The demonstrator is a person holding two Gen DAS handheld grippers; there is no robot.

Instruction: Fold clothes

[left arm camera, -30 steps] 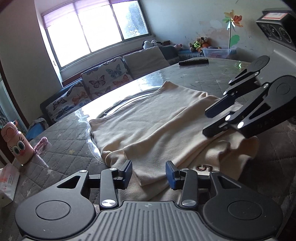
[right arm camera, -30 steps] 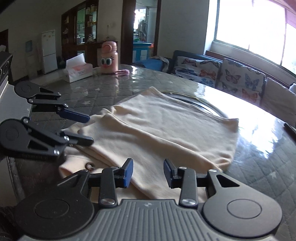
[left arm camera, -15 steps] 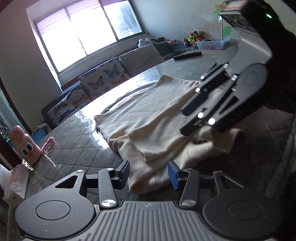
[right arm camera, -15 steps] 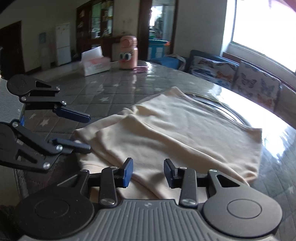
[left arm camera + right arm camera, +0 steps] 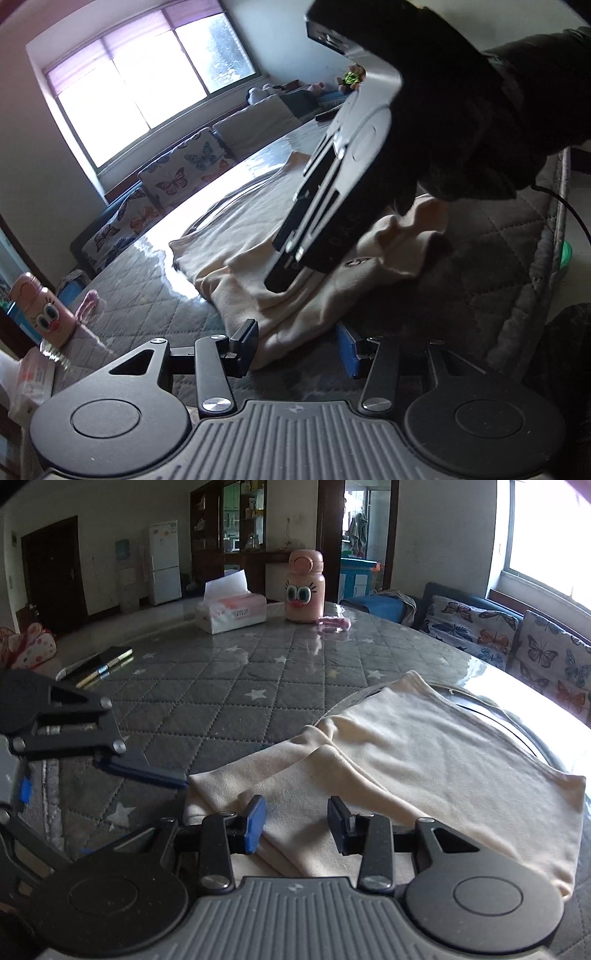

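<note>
Right wrist view: soft cream garment, folded layers, quilted grey tablecloth.

1. Setting: a home, an open living and dining room.
2. Ahead of the right gripper: a round surface under a grey quilted star-print cover, carrying a tissue box, a pink cartoon-face bottle and a notebook.
3. Far beyond the right gripper: a white refrigerator, a dark wooden display cabinet and a dark door.
4. Ahead of the left gripper: a wide window with a sofa beneath it bearing butterfly-print cushions.
5. Far right of the left gripper: soft toys along the wall.
</note>
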